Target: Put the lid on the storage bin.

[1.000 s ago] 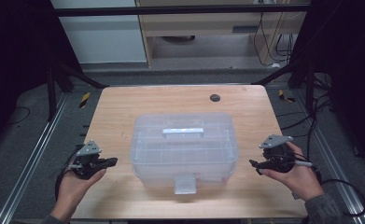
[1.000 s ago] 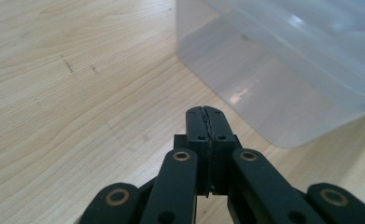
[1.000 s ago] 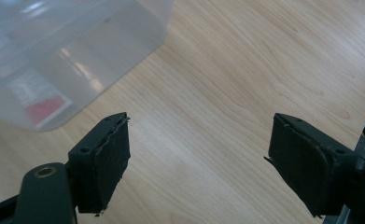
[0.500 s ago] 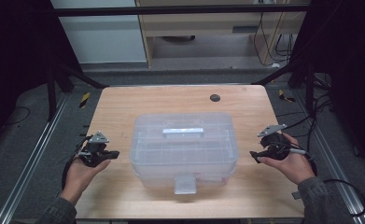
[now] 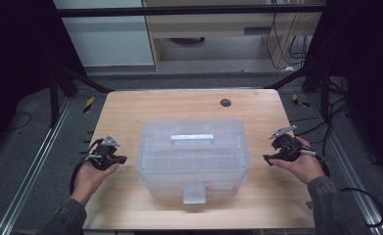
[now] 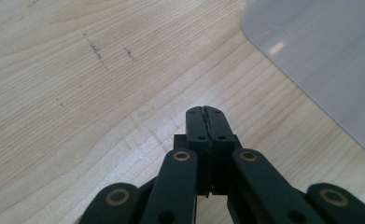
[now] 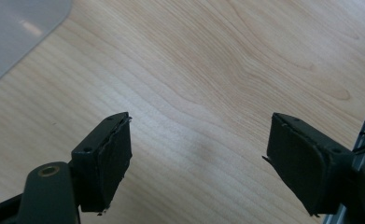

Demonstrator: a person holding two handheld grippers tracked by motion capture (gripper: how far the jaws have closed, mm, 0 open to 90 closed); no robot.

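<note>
- Container [image 5: 194, 156]: a clear plastic box with a latched lid, set at the middle of the wooden surface [image 5: 179, 105], between both hands and touched by neither.
- Handling is judged light, stiff-walled and smooth, so likely slippery under hard pads; thin plastic may flex or crack if squeezed.
- Best holds are judged to be the lid handle [image 5: 191, 138] for lifting and the front latch [image 5: 195, 193] for opening.
- Left gripper [image 5: 111, 157]: jaws clenched, nothing between them.
- Right gripper [image 5: 277, 152]: jaws released, spread over bare wood.
</note>
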